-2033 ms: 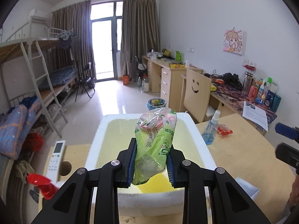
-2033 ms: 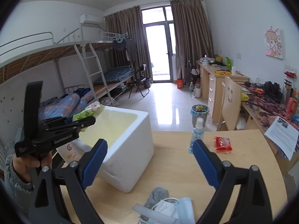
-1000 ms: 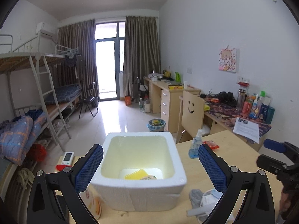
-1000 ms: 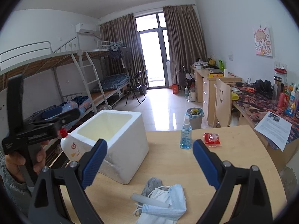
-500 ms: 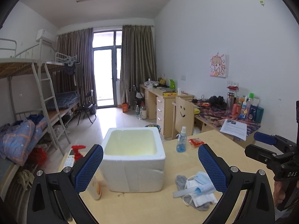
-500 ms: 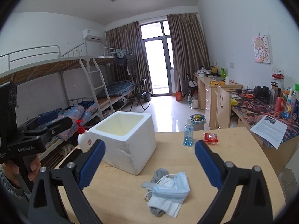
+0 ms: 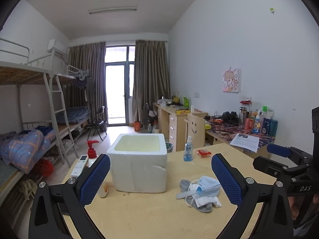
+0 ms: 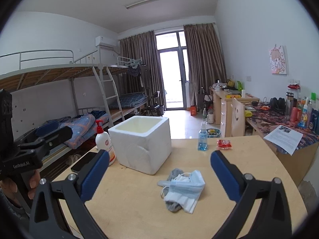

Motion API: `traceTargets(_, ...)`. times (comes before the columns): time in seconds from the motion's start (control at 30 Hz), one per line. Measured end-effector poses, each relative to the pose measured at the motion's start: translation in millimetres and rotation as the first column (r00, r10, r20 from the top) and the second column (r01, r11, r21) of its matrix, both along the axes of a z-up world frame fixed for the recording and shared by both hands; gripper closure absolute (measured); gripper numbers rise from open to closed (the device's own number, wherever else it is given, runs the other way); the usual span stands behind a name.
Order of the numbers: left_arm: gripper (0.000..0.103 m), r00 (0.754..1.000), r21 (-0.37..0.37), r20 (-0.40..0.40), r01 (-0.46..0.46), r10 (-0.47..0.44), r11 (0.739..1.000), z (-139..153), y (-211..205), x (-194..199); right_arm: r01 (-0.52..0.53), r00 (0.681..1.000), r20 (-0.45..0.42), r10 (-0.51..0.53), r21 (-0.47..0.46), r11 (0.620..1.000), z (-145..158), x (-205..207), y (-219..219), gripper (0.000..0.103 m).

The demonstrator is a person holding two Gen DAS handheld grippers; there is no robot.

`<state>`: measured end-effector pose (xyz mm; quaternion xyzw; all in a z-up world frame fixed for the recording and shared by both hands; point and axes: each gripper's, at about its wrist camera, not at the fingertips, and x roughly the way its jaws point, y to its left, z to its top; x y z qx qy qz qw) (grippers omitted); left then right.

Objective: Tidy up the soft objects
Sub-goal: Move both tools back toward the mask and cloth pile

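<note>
While both tools hang above the near edge of the wooden counter (image 7: 151, 215), the left hand-held gripper (image 7: 160, 176) stands wide with nothing between its blue pads; the right hand-held gripper (image 8: 159, 176) is also spread wide, its jaws have just been opening, and nothing is between them either; straight ahead of the right one, between its two fingers and a little beyond the tips, lies the pile of soft things: a blue face mask (image 8: 188, 185) on top of a white cloth (image 8: 179, 200) and a grey sock (image 8: 173, 174), all touching each other; from the left hand-held gripper the same pile (image 7: 201, 189) is ahead and toward its right finger; the white foam box (image 7: 139, 165) stands open on the counter, ahead of the left hand-held gripper and left of the pile, well apart from it; beside the box, behind the left finger, there is a pump bottle with red top (image 7: 92, 153) and a remote control (image 7: 79, 165); farther ahead stand a small blue spray bottle (image 7: 188, 149) and a red packet (image 7: 203, 152) near it; a hand (image 8: 22, 183) holds the left tool at the edge of the right view.
</note>
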<state>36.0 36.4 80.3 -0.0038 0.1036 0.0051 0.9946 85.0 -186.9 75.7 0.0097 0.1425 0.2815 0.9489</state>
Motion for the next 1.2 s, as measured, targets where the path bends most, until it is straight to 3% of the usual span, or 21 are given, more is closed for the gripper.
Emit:
traceTargets(0.53, 0.001, 0.999, -0.029, 0.033, -0.023, 0.024, 0.999, -29, 7, -31, 0.006, 0.997, 0.078, -0.007, 0.004, 1.0, -16, -29, -9, 0.001)
traceTargets(0.8, 0.001, 0.997, 0.004, 0.052, -0.055, 0.055, 0.998, -55, 14, -32, 0.05, 0.994, 0.094, -0.052, 0.026, 0.998, -29, -25, -5, 0.001)
traceTargets(0.97, 0.001, 1.0, 0.013, 0.007, -0.011, 0.011, 1.0, -67, 20, -22, 0.116, 0.989, 0.08, -0.12, 0.053, 0.992, -44, -28, -1, 0.001)
traceTargets(1.2, 0.001, 0.999, 0.002, 0.013, 0.05, -0.05, 0.999, -81, 16, -17, 0.162, 0.986, 0.036, -0.163, 0.032, 0.986, -59, -30, -1, 0.001)
